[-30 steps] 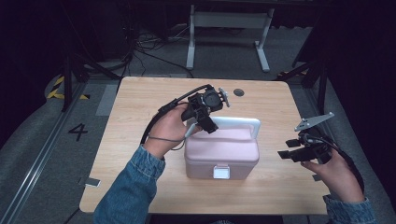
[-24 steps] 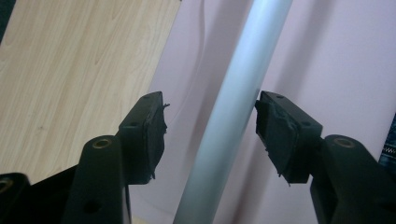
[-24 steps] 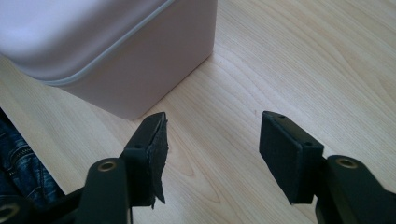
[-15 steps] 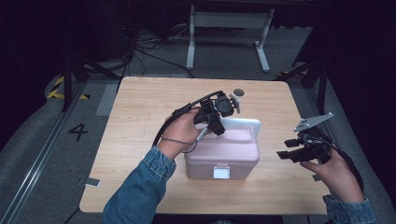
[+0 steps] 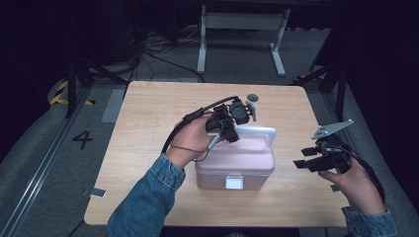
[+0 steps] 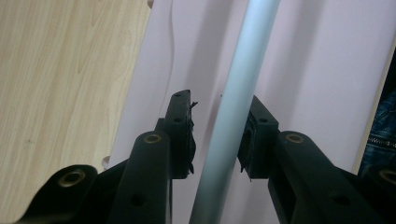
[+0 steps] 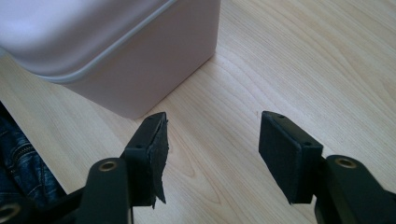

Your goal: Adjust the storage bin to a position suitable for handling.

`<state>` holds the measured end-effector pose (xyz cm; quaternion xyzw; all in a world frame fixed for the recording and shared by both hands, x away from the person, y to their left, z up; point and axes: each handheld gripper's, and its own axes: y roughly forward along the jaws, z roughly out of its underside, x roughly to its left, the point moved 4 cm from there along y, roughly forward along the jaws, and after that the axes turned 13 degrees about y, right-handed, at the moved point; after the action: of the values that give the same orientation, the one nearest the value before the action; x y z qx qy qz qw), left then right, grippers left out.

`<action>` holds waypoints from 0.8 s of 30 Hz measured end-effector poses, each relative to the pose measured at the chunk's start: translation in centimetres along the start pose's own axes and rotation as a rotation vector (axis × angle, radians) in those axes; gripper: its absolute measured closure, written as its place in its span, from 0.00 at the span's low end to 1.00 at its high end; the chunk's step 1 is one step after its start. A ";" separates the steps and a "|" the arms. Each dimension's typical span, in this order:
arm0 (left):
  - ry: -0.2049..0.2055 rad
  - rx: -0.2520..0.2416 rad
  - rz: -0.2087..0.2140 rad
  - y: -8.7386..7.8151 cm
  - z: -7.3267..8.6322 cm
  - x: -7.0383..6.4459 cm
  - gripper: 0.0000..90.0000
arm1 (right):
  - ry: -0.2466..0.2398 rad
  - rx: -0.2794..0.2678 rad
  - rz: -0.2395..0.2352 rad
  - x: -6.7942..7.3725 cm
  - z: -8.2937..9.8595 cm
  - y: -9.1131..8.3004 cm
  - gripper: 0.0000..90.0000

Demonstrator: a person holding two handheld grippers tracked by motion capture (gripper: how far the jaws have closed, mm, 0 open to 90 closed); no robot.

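Observation:
A pink lidded box (image 5: 234, 163) with a white front latch (image 5: 233, 182) stands in the middle of the wooden table (image 5: 148, 128). Its pale handle (image 5: 259, 131) stands raised over the lid. My left gripper (image 5: 232, 133) reaches down at the handle's left end. In the left gripper view the handle bar (image 6: 233, 93) runs between the jaws of the left gripper (image 6: 217, 135). The right pad touches the bar, the left pad stands a little off it, so the gripper is open. My right gripper (image 5: 302, 159) hovers to the right of the box, open and holding nothing (image 7: 212, 154), near the box's corner (image 7: 116, 56).
A small round grey disc (image 5: 252, 98) sits in the tabletop behind the box. A metal stand (image 5: 242, 24) and cables lie on the floor beyond the table. The table's right edge is close under my right hand.
My left gripper has moved right and down from beside the box's back left until its jaws straddle the handle. The right gripper has hardly moved.

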<state>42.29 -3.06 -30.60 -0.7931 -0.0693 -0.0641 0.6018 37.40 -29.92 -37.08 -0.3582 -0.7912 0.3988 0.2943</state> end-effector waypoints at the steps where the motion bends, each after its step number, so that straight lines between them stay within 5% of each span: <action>1: 0.003 -0.004 0.003 -0.2 0.0 0.0 0.81 | 0.003 0.000 0.000 0.0 0.0 0.0 0.47; 13: -0.007 -0.004 -0.017 -1.9 -0.7 0.9 0.80 | 0.010 -0.007 -0.003 -0.1 0.1 -0.2 0.47; 24: -0.035 -0.007 0.031 -2.5 -0.8 2.6 0.78 | 0.005 -0.014 -0.001 -0.2 0.2 -0.3 0.47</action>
<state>44.33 -3.11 -27.57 -0.7973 -0.0671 -0.0411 0.5984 37.24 -30.34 -36.94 -0.3609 -0.7935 0.3921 0.2939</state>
